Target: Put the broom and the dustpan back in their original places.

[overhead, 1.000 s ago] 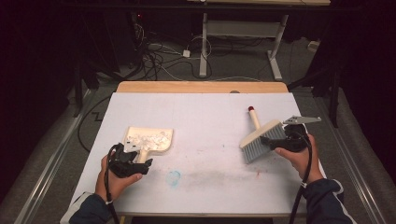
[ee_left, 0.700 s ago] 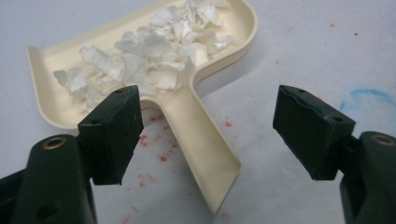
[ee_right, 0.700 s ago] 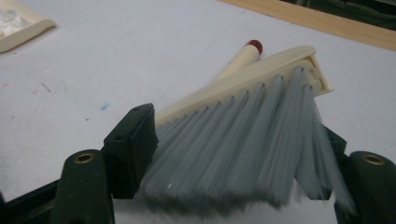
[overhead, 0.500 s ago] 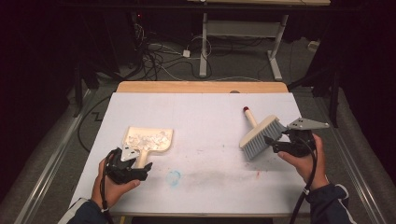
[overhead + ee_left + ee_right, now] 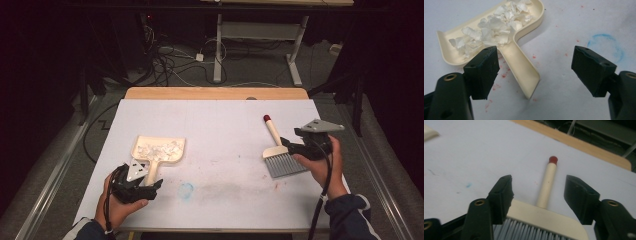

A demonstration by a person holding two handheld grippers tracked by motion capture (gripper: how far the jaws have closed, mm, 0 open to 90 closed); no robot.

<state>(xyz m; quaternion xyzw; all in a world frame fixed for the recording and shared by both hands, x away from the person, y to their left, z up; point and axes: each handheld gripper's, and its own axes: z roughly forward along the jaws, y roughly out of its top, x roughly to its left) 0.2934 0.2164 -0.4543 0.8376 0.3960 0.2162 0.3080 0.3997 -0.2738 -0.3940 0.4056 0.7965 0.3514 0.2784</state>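
On the pale surface [image 5: 215, 120] a cream dustpan [image 5: 157, 150] lies flat at the left, its tray loaded with white scraps [image 5: 496, 23] and its handle pointing toward the person. The left claw [image 5: 536, 72] sits just short of that handle's end with its jaws wide apart, gripping nothing. Beside it on the surface is a blue ring mark [image 5: 606, 46]. At the right, a hand brush [image 5: 280, 152] with grey bristles and a red-tipped handle lies on the surface; the right claw [image 5: 539, 195] is spread apart on either side of the brush's cream head.
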